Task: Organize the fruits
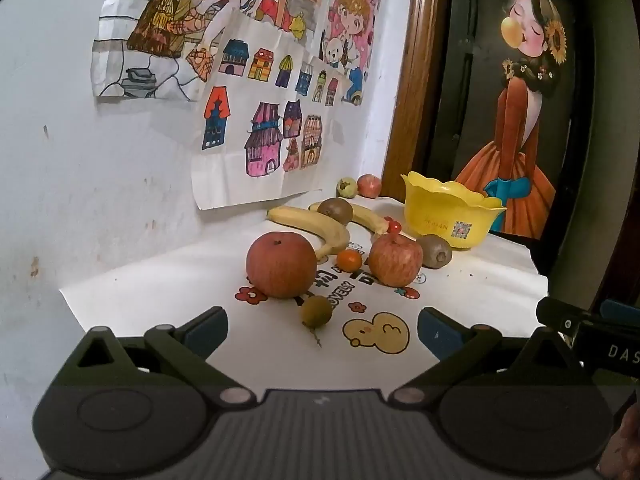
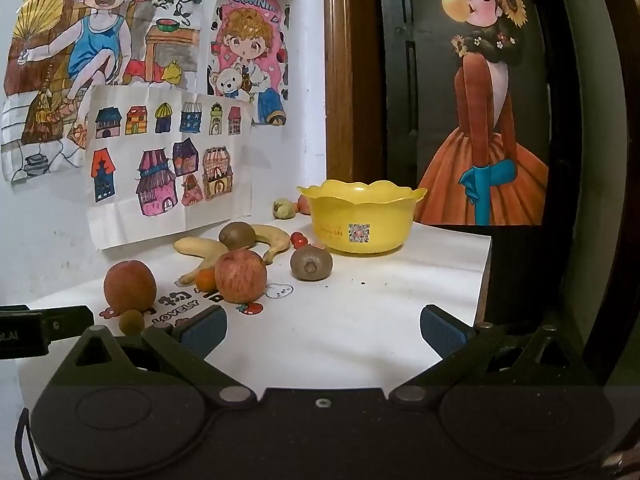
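Fruit lies scattered on a white printed sheet. A big orange-red apple, a striped red apple, a tiny orange, two bananas, two kiwis and a small brown longan sit before my left gripper, which is open and holds nothing. An empty yellow bowl stands at the back right. My right gripper is open over bare sheet, short of the striped apple and a kiwi.
A guava and another red apple lie in the far corner by the wall. Children's drawings hang on the white wall at left. A dark framed picture stands behind the bowl. The sheet's right edge drops off.
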{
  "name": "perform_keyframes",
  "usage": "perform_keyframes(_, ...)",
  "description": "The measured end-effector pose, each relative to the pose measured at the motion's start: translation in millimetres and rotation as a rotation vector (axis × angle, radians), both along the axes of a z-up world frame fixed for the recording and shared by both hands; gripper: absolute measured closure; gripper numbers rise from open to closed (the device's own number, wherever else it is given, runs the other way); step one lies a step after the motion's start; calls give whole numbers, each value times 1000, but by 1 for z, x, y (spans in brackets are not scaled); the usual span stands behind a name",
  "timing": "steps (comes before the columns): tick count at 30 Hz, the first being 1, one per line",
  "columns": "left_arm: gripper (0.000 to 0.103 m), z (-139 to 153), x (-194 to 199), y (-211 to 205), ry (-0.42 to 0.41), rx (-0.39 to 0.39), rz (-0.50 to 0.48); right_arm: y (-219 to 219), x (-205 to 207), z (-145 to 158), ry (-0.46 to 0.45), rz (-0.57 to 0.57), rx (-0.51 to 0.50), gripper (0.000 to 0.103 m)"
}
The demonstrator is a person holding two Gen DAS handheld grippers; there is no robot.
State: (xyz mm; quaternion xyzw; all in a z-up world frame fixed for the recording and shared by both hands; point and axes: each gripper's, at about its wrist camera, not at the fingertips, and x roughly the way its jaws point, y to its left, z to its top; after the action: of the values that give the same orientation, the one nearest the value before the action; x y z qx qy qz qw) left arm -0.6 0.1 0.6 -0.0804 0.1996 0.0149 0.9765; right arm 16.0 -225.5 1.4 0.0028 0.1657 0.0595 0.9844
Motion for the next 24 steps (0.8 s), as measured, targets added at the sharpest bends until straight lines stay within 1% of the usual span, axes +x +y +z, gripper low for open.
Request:
perform_keyframes(8,0,0,1,0,4,1,-2,2,0,1,4,-2,-1,1)
perform_keyframes(9,0,-6,2,2,4,1,-3,2,0,1,4,-3,-1,1)
perform_keyframes(11,0,-7,3,2,4,1,-3,2,0,1,6,-2,0,1)
perform_keyframes(16,0,-7,3,2,6,2,-2,3,0,1,7,-2,-1,1)
perform_keyframes(22,0,-7,4,2,8,1,-2,7,2,-7,9,2,-6,1)
perform_keyframes(24,0,-7,3,2,8,1,-1,7,1,-5,8,2,-6,1)
